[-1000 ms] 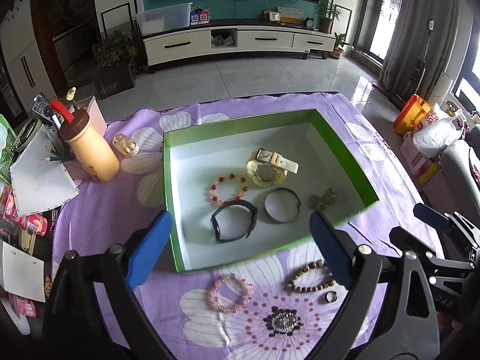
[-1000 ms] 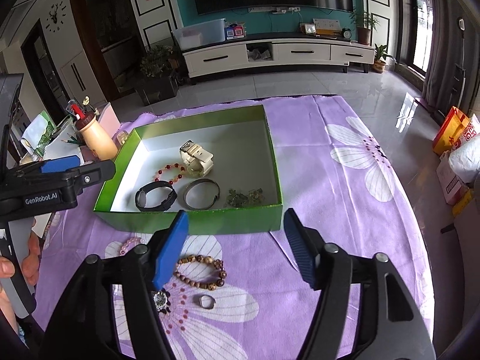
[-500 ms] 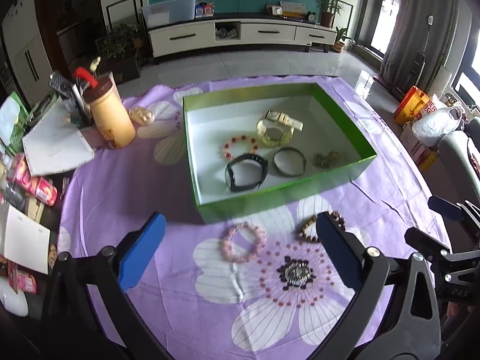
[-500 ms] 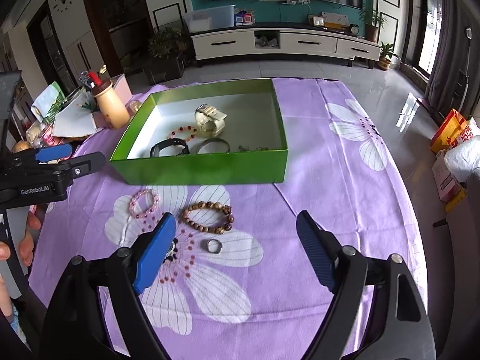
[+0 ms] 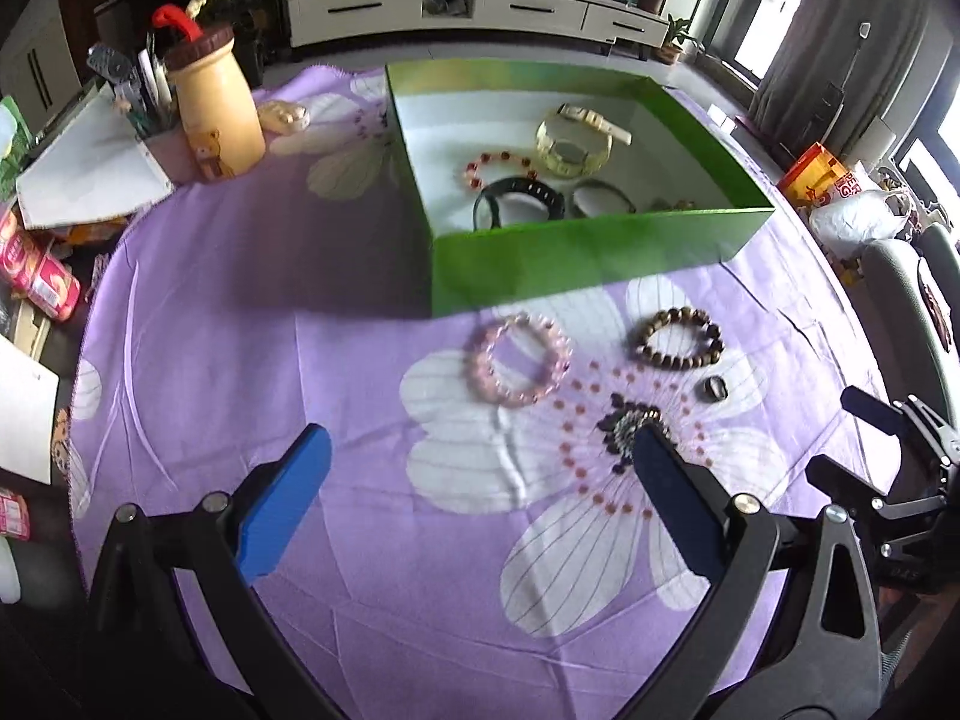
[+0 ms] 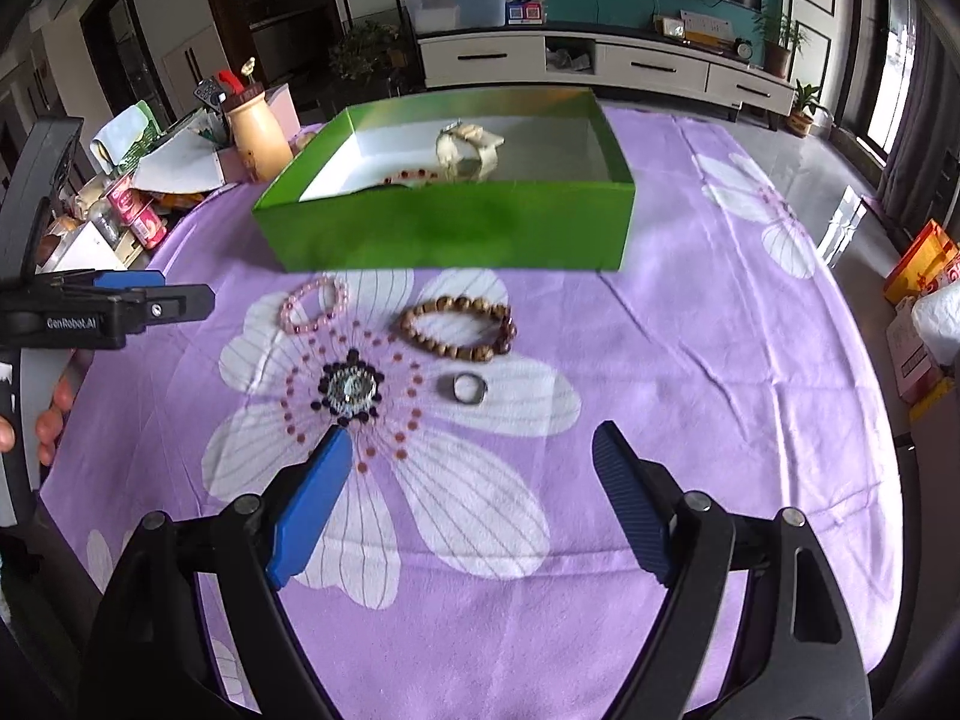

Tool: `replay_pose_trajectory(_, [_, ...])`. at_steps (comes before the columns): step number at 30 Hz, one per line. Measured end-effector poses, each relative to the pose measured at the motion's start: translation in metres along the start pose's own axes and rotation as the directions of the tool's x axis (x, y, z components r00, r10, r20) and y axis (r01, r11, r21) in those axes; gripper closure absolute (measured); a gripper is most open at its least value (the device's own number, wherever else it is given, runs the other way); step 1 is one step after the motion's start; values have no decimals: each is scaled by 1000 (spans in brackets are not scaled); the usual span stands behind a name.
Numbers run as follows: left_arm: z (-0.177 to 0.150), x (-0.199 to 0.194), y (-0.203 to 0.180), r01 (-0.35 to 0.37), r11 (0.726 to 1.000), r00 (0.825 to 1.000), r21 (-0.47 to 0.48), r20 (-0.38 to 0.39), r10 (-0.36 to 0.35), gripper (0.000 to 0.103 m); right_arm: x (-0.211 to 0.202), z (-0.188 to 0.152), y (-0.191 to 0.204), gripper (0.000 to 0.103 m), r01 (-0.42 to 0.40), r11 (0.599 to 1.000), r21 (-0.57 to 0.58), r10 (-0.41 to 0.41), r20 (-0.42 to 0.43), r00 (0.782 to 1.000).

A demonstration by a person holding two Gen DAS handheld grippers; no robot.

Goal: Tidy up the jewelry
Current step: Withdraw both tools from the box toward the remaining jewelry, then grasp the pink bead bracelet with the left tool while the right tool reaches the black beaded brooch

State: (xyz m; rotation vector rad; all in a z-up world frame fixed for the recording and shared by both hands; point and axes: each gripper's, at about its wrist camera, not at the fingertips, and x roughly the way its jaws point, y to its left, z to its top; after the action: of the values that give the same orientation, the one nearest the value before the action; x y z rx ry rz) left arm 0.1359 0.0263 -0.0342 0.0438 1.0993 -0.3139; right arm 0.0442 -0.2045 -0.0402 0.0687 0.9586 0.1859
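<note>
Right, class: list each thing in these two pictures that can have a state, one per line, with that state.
Left gripper: open, holding nothing.
Right gripper: open, holding nothing.
Green box: open, no lid, jewelry inside.
Pink bracelet: flat on the cloth, outside the box.
Brown bracelet: flat on the cloth, outside the box.
Ring: on the cloth, outside the box.
Watch: in the box, strap fastened in a loop.

A purple flower-print cloth covers the tabletop (image 6: 690,360). On it stands a green box (image 6: 456,228). Just in front of the box lie a pink bead bracelet (image 6: 314,305), a brown wooden bead bracelet (image 6: 459,327), a silver ring (image 6: 462,389) and a dark brooch (image 6: 351,389). A tan bottle-shaped holder (image 5: 210,108), papers (image 5: 90,171) and pink packets (image 5: 39,279) sit at the left edge.
</note>
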Motion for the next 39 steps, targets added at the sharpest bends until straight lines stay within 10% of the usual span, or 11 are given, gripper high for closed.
replay_pose_trajectory(25, [0,60,-9,-22,993,1000,118,4,21,27,87,14,62,63,-49,981,-190,42,-39,998])
replay_pose_trajectory(29, [4,66,-12,-15,991,1000,135,1,15,32,89,14,69,81,-34,972,-233,30,-22,999])
replay_pose_trajectory(39, [21,85,-10,5,994,1000,107,-27,-2,46,72,9,45,82,-68,988,-137,69,1,998])
